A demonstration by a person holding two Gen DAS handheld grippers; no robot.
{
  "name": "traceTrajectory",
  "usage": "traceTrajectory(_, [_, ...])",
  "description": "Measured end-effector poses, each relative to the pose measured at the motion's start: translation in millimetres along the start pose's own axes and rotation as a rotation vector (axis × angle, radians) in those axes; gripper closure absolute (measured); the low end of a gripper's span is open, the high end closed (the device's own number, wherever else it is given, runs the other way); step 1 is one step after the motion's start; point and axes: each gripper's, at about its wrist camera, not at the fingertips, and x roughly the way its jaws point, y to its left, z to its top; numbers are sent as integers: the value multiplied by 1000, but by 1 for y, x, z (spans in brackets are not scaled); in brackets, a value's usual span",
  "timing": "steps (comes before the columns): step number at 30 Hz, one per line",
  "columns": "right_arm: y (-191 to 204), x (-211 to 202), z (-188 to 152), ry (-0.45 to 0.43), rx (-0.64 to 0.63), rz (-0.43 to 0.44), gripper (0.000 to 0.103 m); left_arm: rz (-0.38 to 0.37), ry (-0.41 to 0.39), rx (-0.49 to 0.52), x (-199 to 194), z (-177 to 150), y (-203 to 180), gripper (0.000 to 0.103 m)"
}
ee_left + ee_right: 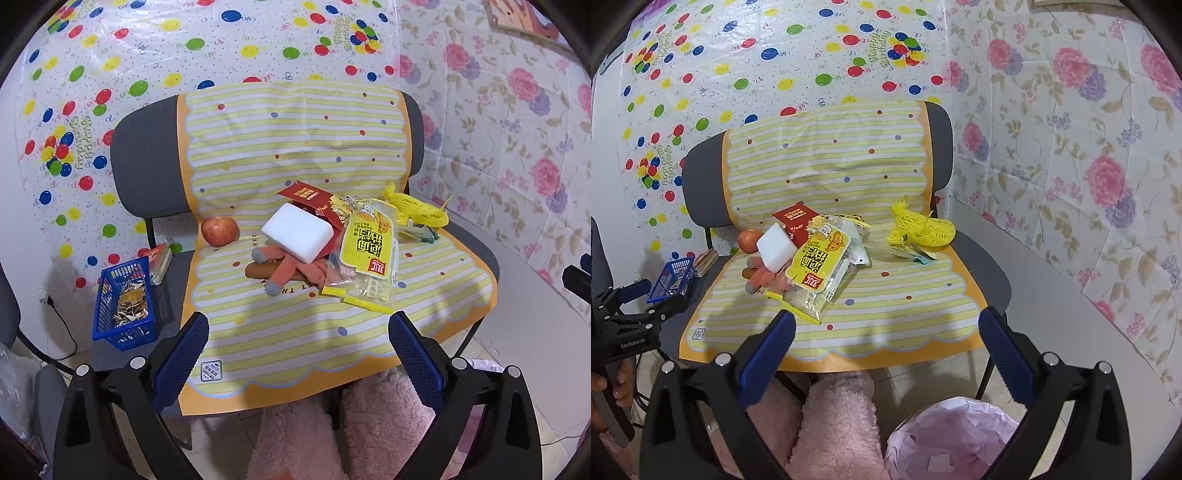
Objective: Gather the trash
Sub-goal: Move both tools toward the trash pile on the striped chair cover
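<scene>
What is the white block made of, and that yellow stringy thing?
The white block looks like foam: matte, with soft rounded edges. The yellow stringy thing looks like stretchy foam netting, an open mesh with frayed ends. Both are guesses from looks.

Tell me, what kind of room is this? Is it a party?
Probably a corner of a home, maybe dressed up for a birthday. A balloon "Happy Birthday" sheet and flowery sheet cover the walls, and a grey chair holds an apple and snack wrappers.
</scene>
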Motion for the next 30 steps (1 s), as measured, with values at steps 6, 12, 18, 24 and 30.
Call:
traceTrajectory(6, [-2, 0, -2, -7, -4, 6, 6, 0, -1, 1, 0, 0, 0, 7])
traceTrajectory(12, [-1, 1, 0, -6, 1, 4, 6, 0, -1, 0, 1, -1, 0, 7])
traceTrajectory(18, [-1, 2, -1, -5, -1, 3, 6, 0, -1, 2, 0, -1, 0, 7])
traceTrajectory(24, [-1, 8, -4, -7, 1, 5, 6, -2, 1, 1, -1, -1, 0, 7])
traceTrajectory(30, [0, 6, -2, -14, 1, 9, 6, -3, 1, 1, 0, -2, 1, 7])
